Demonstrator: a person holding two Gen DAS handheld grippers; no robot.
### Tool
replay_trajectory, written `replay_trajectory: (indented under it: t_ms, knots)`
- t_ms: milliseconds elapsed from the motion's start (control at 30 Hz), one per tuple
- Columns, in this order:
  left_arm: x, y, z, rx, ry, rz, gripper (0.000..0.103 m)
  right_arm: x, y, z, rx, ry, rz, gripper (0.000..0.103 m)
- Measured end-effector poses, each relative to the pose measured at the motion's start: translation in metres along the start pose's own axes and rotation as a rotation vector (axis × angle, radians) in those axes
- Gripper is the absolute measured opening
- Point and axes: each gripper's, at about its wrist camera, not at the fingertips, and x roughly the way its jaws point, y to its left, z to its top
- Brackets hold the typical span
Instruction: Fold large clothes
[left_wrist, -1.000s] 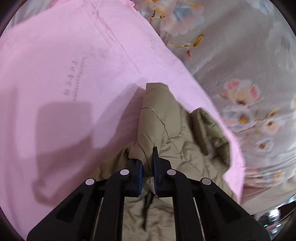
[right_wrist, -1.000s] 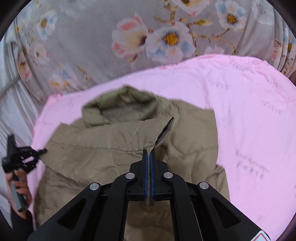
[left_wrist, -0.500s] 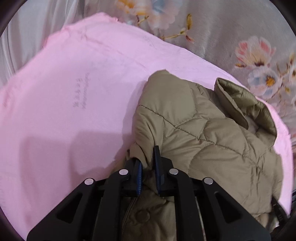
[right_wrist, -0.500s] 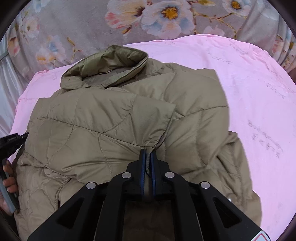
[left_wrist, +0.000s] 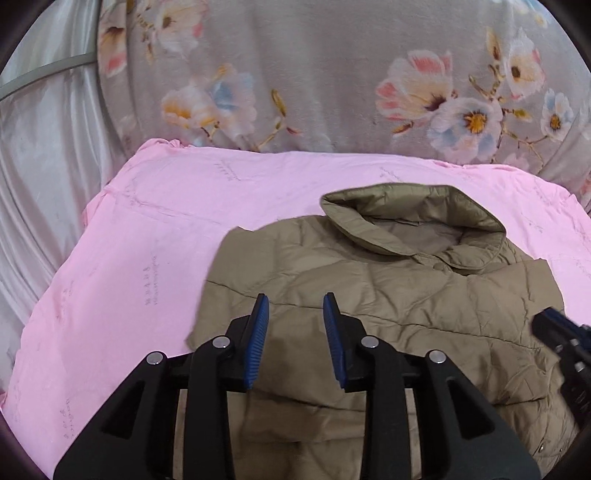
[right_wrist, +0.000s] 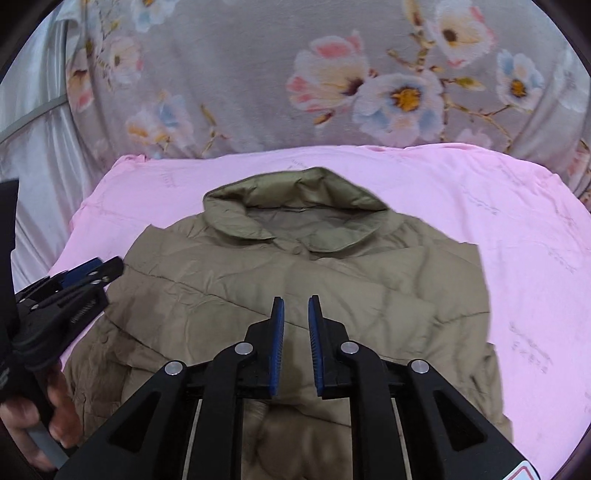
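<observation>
An olive quilted jacket (left_wrist: 388, 295) lies flat on a pink sheet (left_wrist: 147, 240), collar at the far end, both sleeves folded in over the body. It also shows in the right wrist view (right_wrist: 295, 280). My left gripper (left_wrist: 295, 314) is open and empty above the jacket's left part. My right gripper (right_wrist: 296, 314) is open and empty above the jacket's middle. The right gripper also shows at the right edge of the left wrist view (left_wrist: 561, 343). The left gripper shows at the left of the right wrist view (right_wrist: 85, 273).
A grey floral blanket (left_wrist: 332, 92) covers the bed beyond the pink sheet (right_wrist: 517, 221). Shiny grey fabric (left_wrist: 44, 166) hangs at the left. A hand (right_wrist: 37, 424) holds the left gripper's handle.
Both grippers held the jacket's sleeves and carried them inward over the body. Now both have opened and let go, and the jacket lies flat with the sleeves folded in.
</observation>
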Motion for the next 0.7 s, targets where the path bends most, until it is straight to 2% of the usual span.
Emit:
replay_trajectory:
  t_ms: [233, 267, 467, 700]
  knots:
    - [0.050, -0.018, -0.027, -0.003, 0.106, 0.015, 0.030, 0.055, -0.008, -0.027, 0.049, 0.099, -0.021, 0.011]
    - [0.054, -0.019, -0.032, 0.001, 0.106, 0.021, 0.031, 0.059, -0.011, -0.031, 0.053, 0.101, -0.021, 0.008]
    - [0.059, -0.026, -0.045, 0.037, 0.077, 0.046, 0.032, 0.065, -0.005, -0.045, 0.009, 0.074, -0.048, 0.008]
    - [0.065, -0.030, -0.050, 0.057, 0.071, 0.068, 0.032, 0.068, -0.004, -0.048, -0.008, 0.066, -0.064, 0.008]
